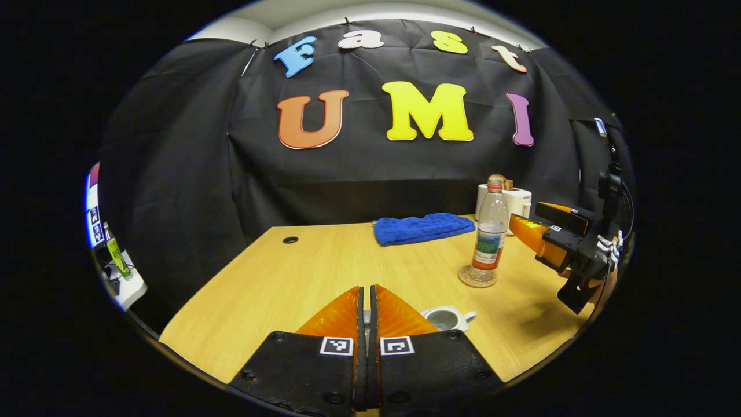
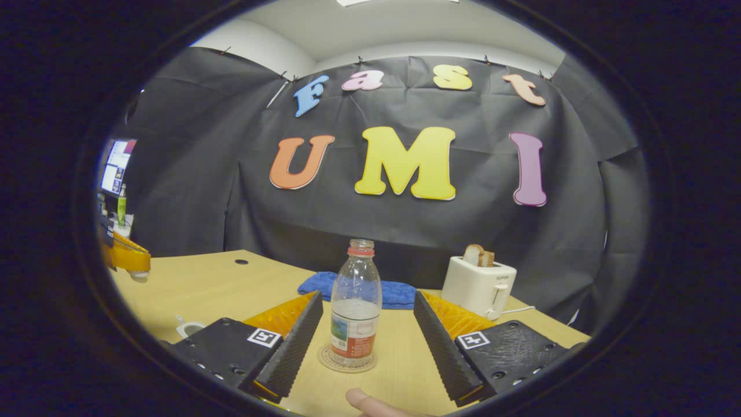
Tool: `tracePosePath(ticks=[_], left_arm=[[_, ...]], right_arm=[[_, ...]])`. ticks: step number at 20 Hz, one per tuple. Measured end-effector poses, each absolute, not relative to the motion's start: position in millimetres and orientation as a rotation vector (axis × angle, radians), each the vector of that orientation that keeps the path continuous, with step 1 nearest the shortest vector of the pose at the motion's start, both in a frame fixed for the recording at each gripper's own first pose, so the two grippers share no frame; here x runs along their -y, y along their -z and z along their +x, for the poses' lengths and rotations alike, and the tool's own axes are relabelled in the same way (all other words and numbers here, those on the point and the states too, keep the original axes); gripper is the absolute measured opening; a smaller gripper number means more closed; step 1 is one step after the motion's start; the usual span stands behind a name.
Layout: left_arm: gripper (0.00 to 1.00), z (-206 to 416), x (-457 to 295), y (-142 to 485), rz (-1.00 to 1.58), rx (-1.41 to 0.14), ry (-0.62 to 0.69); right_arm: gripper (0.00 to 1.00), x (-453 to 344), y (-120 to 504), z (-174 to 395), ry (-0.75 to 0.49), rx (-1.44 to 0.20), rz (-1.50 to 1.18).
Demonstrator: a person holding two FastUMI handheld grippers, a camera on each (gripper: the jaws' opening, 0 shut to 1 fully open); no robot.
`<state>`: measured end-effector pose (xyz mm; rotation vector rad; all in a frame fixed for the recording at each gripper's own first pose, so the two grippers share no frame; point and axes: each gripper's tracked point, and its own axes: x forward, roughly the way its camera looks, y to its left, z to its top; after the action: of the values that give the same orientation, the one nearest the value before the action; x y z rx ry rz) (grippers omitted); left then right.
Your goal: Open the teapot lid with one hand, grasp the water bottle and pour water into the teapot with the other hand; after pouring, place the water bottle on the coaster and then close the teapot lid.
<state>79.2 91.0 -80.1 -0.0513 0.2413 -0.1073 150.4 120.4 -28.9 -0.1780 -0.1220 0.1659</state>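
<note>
A clear water bottle [image 2: 356, 307] with a red neck ring stands upright on a round coaster [image 2: 347, 362]. My right gripper [image 2: 369, 298] is open, one finger on each side of the bottle, neither touching it. In the left gripper view the same bottle [image 1: 489, 237] and coaster [image 1: 477, 277] sit at the right, with the right gripper [image 1: 529, 229] just beside them. The white teapot [image 1: 443, 318] stands open on the table. My left gripper [image 1: 366, 289] is shut above it on the teapot lid [image 2: 139, 275], which hangs small and white below the left gripper [image 2: 124, 255].
A white toaster [image 2: 477, 286] with bread stands at the back right. A folded blue cloth [image 2: 393, 292] lies behind the bottle. A thumb [image 2: 370, 402] shows at the bottom edge. The table [image 1: 278, 289] has a cable hole [image 1: 290, 239] at its far left.
</note>
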Motion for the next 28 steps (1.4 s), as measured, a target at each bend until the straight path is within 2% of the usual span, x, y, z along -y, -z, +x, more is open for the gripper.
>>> tracePosePath(ticks=[5, 10, 14, 15, 17, 23, 25, 27, 28], left_arm=[[0.03, 88.0, -57.1, 81.3, -0.075, -0.204, 0.174], [0.03, 103.7, -33.5, 103.0, -0.083, -0.209, 0.206], [0.03, 112.8, -22.9, 103.3, -0.161, -0.170, 0.208], [0.03, 115.3, -21.6, 106.9, -0.156, -0.169, 0.201], [0.03, 118.0, -20.3, 115.8, -0.154, -0.182, 0.196], [0.03, 116.7, -12.2, 131.3, -0.115, -0.208, 0.197], [0.03, 116.2, -12.6, 131.4, -0.094, -0.202, 0.186], [0.03, 116.8, -12.7, 132.0, -0.094, -0.205, 0.186], [0.03, 117.6, -12.3, 132.6, -0.099, -0.208, 0.186]], right_arm=[[0.95, -109.9, 31.0, 106.8, -0.212, 0.171, -0.196], [0.95, -86.1, 33.6, 86.2, -0.213, 0.195, -0.170], [0.95, -67.3, 39.8, 85.4, -0.200, 0.195, -0.134], [0.98, -63.2, 40.1, 84.5, -0.196, 0.200, -0.128], [0.95, -56.2, 42.4, 84.9, -0.191, 0.200, -0.109], [0.98, -39.2, 48.2, 89.9, -0.170, 0.179, -0.081], [0.95, -38.8, 48.6, 90.3, -0.165, 0.176, -0.083], [0.98, -41.9, 48.8, 88.7, -0.171, 0.177, -0.089], [0.95, -42.3, 48.7, 88.8, -0.171, 0.176, -0.095]])
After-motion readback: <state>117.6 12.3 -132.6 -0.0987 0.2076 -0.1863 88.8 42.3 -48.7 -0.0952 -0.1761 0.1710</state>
